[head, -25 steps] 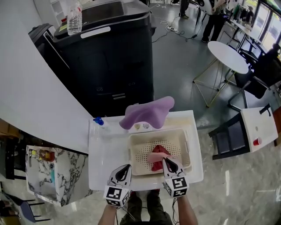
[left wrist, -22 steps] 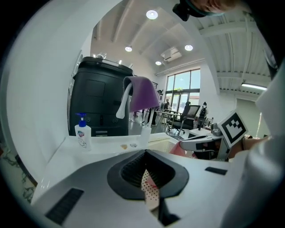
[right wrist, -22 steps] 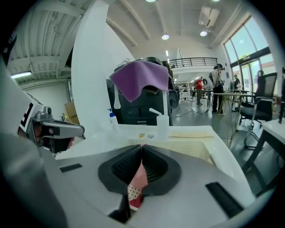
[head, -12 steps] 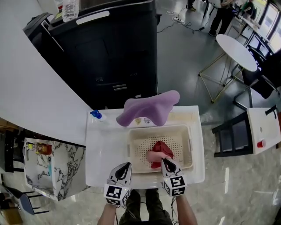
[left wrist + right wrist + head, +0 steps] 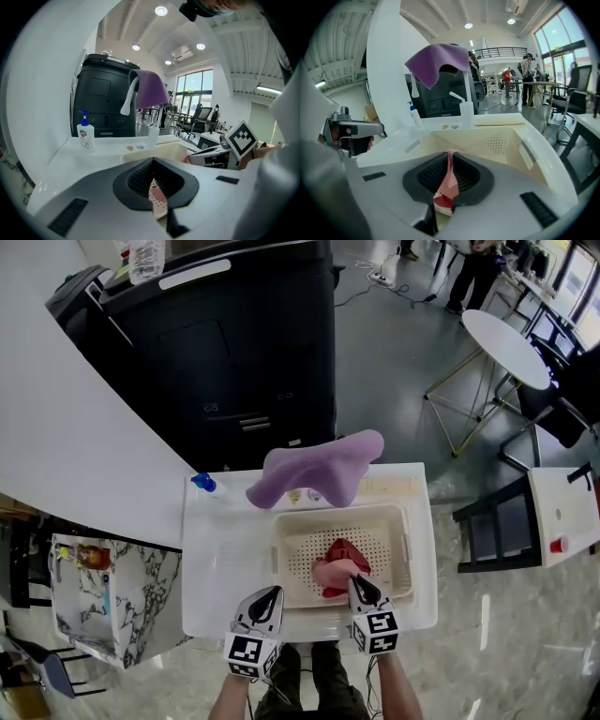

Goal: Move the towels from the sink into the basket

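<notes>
right gripper (image 5: 359,585) pinches a pink towel (image 5: 330,571) over the basket (image 5: 405,538)
left gripper (image 5: 267,597) sits just beside it, jaws together

"How do the arms sit?"

"Seen from the head, the left forearm (image 5: 231,701) and the right forearm (image 5: 398,696) come up from the bottom edge side by side. Each carries a gripper that points forward and slants down."

"What about the left gripper (image 5: 271,593)?"

"Its jaws stand together, with only a thin slit between the pads. I can't make out what shows in that slit."

"And the right gripper (image 5: 355,580)?"

"It reaches a little further forward than the left. Its jaws are closed on a fold of pink towel (image 5: 448,183), which is pinched flat between the pads and sticks out at their near end."
</notes>
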`<state>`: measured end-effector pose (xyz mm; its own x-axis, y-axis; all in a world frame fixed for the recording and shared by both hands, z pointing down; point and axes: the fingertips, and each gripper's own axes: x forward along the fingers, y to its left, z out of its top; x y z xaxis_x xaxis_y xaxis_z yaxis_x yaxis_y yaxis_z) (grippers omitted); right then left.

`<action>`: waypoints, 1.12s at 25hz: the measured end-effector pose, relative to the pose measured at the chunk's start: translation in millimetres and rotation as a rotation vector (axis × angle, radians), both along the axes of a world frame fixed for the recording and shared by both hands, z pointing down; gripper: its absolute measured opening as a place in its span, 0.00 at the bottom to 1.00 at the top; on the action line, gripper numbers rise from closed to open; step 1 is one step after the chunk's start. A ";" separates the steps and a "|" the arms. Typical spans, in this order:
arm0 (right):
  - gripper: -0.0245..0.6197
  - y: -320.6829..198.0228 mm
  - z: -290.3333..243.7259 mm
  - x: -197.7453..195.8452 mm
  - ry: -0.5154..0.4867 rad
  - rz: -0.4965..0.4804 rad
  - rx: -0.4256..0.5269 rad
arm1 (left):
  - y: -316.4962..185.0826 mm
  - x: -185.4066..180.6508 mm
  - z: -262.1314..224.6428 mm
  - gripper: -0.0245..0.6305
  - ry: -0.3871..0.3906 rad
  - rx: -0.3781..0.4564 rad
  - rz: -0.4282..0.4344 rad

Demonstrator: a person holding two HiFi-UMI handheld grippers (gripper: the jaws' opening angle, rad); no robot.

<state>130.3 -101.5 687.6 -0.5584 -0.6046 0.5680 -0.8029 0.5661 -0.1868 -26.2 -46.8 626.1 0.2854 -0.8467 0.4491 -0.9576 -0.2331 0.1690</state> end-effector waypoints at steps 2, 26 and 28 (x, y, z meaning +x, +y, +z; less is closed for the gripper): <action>0.18 -0.9 -0.2 1.3 -0.005 0.005 -0.003 | 1.1 0.6 0.6 0.04 0.000 -0.001 0.002; 0.39 2.2 -76.3 -5.4 -0.024 0.051 0.162 | 11.4 -16.0 -48.8 0.04 -0.008 0.081 0.009; 0.36 3.1 -89.1 -8.1 -0.028 0.052 0.185 | 10.8 -18.4 -60.2 0.04 -0.010 0.104 0.012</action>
